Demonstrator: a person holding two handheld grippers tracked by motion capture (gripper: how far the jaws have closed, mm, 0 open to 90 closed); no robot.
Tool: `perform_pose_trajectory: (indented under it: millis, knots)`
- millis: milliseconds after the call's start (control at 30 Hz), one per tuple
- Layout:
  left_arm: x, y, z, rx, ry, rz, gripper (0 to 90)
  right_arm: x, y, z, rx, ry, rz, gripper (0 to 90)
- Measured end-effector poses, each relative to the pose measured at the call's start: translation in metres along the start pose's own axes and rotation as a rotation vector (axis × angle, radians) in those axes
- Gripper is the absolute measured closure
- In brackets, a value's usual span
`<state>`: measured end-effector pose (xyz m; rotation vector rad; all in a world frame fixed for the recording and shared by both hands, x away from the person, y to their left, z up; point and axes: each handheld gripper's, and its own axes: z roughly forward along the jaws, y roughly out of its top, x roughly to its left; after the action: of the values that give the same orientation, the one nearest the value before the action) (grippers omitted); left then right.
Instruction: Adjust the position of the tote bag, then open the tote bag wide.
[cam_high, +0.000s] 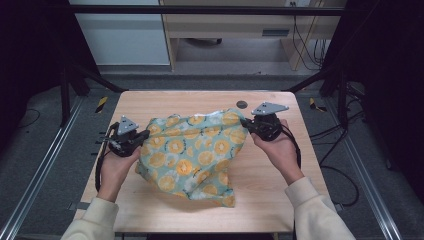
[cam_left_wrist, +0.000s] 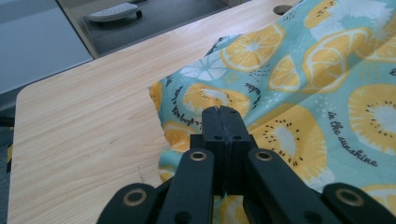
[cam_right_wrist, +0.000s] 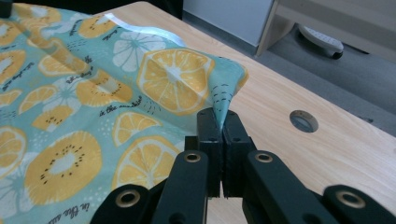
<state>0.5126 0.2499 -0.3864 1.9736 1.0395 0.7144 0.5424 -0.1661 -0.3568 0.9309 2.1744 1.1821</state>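
Beyond your desk (cam_high: 150, 102), with its small round grommet hole (cam_high: 241, 104) near the far edge, you face a wooden cabinet (cam_high: 235, 25) and a pale panel (cam_high: 125, 37). Black cables (cam_high: 305, 45) hang at the right above grey floor (cam_high: 45, 150).

Setting: a lab or recording workspace, not a home. Small light-wood desk (cam_high: 150, 210) with rounded corners and a round cable hole (cam_high: 242, 104) near its far edge. Desk stands inside a black metal frame (cam_high: 200, 10), with a bar across the top and slanted struts at both far corners. Grey carpet floor (cam_high: 45, 165) with metal rails (cam_high: 35, 170) running along both sides. Yellow-black hazard tape (cam_high: 101, 103) marks the floor by the struts. Loose black cables (cam_high: 345, 175) trail on the right. Beyond the far edge, pale wooden office furniture (cam_high: 225, 25) and a wall socket with hanging leads (cam_high: 300, 35). A chair-base caster (cam_left_wrist: 114, 11) sits under the furniture.
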Motion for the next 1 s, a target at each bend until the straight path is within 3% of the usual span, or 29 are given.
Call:
perform_pose_trajectory:
  millis: [300,567,767,1000]
  knots:
    - [-0.003,0.001,-0.013,-0.031,0.006,0.01,90.0,0.004,0.002,-0.01,-0.031,0.008,-0.012,88.9]
    - [-0.01,-0.001,-0.022,-0.069,0.017,0.024,90.0,0.007,-0.011,-0.022,-0.067,0.033,-0.028,88.9]
    - [-0.019,-0.011,-0.031,-0.086,0.01,0.045,90.0,0.013,-0.026,-0.03,-0.085,0.035,-0.045,88.9]
    - [-0.03,-0.026,-0.047,-0.132,0.004,0.034,90.0,0.023,-0.04,-0.042,-0.102,0.044,-0.039,89.0]
